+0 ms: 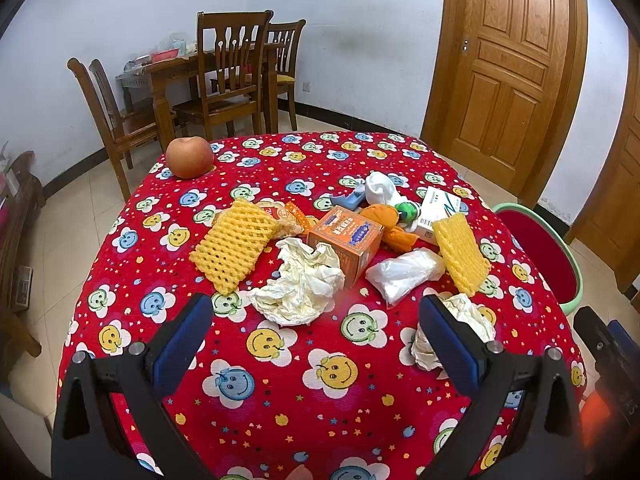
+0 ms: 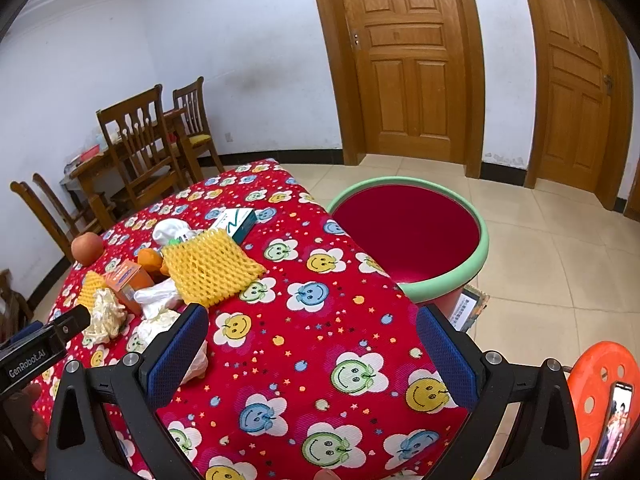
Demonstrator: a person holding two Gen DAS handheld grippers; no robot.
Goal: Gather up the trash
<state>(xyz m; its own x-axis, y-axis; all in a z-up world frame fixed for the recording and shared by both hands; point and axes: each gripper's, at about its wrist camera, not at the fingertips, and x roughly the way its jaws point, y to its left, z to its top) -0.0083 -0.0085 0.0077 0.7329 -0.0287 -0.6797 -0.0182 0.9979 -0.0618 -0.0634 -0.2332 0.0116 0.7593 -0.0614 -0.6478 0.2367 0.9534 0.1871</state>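
Trash lies heaped across the far half of a table [image 1: 320, 380] draped in a red cloth printed with smiling flowers, while a red bin with a pale green rim [image 2: 472, 264] stands on the tiled floor just beside the table's right edge. Both handheld claws hover above the near part of the cloth with their blue-padded fingers spread wide and nothing between them: the left gripper [image 1: 316, 344] faces the heap, the right gripper [image 2: 312, 350] faces the table's bin-side corner. Largest in the pile are two yellow foam fruit nets, one at the left [image 1: 234, 246] and one tilted at the right [image 1: 460, 254]. Between them sit an orange carton [image 1: 346, 242], a crumpled sheet of cream paper [image 1: 300, 284] and a clear plastic bag [image 1: 404, 272]. A second paper wad [image 1: 460, 320] lies partly hidden behind the left gripper's right finger. Behind the carton are a white-and-teal box [image 1: 438, 210], orange peel [image 1: 390, 226] and a white wad [image 1: 380, 188]. An apple [image 1: 189, 157] sits well apart at the far left corner.
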